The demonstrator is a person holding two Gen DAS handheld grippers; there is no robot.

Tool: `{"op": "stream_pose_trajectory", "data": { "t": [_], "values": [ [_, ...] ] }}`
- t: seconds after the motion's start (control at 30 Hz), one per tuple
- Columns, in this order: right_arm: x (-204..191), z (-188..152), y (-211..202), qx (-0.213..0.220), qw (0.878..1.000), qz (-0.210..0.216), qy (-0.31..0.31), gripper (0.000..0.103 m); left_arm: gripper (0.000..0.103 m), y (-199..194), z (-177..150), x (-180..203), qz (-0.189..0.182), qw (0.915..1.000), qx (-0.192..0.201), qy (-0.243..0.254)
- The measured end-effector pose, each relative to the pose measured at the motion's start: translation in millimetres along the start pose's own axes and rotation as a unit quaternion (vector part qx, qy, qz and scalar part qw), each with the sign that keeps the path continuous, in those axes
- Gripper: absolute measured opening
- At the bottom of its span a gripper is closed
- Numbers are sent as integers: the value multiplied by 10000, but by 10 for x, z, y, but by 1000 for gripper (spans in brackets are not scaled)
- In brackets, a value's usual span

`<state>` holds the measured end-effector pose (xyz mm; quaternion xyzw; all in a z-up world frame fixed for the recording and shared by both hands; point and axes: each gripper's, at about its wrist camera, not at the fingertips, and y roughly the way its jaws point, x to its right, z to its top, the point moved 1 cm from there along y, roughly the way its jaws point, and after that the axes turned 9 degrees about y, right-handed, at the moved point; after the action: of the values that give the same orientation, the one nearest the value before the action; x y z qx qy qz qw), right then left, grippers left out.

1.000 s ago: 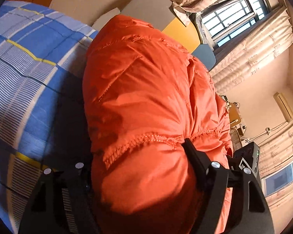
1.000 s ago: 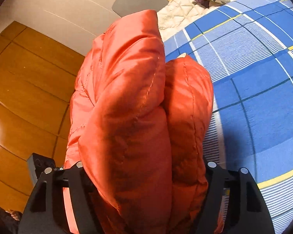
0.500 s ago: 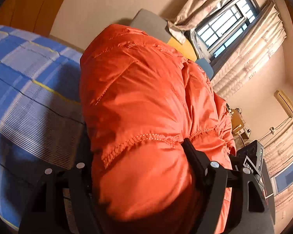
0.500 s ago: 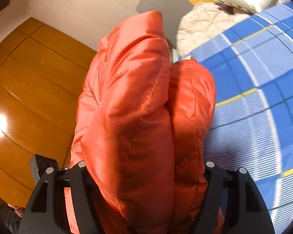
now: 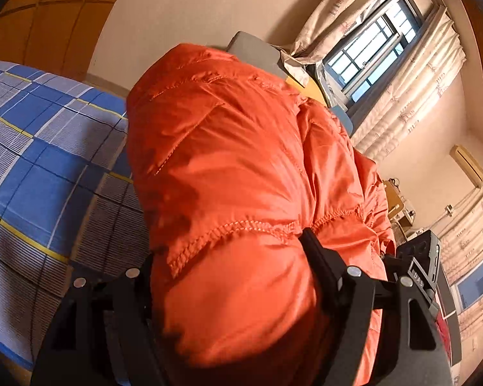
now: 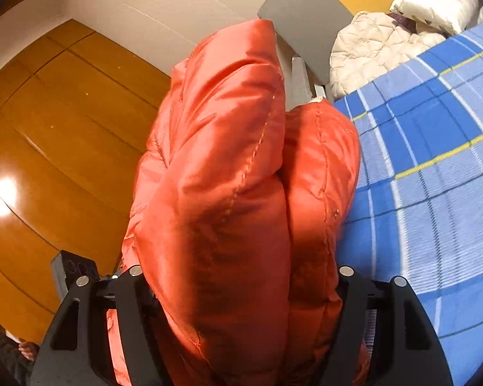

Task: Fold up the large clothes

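Your left hand-held gripper (image 5: 241,289) and right hand-held gripper (image 6: 241,289) each clamp the puffy orange quilted jacket (image 5: 235,160), raising it off the blue checked bed (image 5: 42,160) for folding

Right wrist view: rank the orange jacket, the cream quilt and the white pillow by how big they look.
1. orange jacket, largest, though it sits in the claw right at the camera, which inflates it.
2. cream quilt.
3. white pillow, partly cut off, so unsure.

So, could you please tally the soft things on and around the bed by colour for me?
Orange: 1, the jacket
Blue checked: 1, the bedsheet
Cream: 1, the quilt
White: 1, the pillow
Total: 4
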<state>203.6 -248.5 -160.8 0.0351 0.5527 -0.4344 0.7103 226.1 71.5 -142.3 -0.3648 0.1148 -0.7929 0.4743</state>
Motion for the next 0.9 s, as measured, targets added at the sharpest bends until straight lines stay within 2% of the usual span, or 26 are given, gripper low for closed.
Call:
{"op": "stream_pose_trajectory", "data": {
  "t": [0.17,0.3,0.4,0.47,0.57,0.63,0.8,0.9],
  "values": [
    [145,-90,210,0,9996,-229,181,68,73,278,-139,-212,53,9998,-196,8],
    [297,-148,321,77,9992,-346,204,68,74,419,-226,-334,-5,9999,-140,54],
    [311,-201,398,61,9987,-510,46,68,79,480,-285,-443,20,9999,-104,3],
    [329,-228,458,73,9980,-630,-13,73,86,530,-338,-535,84,9999,-104,-60],
    [372,-236,558,86,9971,-749,-36,81,93,550,-388,-629,309,9995,-67,13],
    [374,-213,578,45,9970,-766,-57,82,93,521,-398,-633,402,9992,-65,28],
    [373,-159,423,-34,9967,-806,4,82,94,317,-370,-420,910,9956,12,243],
    [350,-93,231,182,9962,-857,-7,82,94,174,-336,-298,1163,9924,129,370]
  ]
}}
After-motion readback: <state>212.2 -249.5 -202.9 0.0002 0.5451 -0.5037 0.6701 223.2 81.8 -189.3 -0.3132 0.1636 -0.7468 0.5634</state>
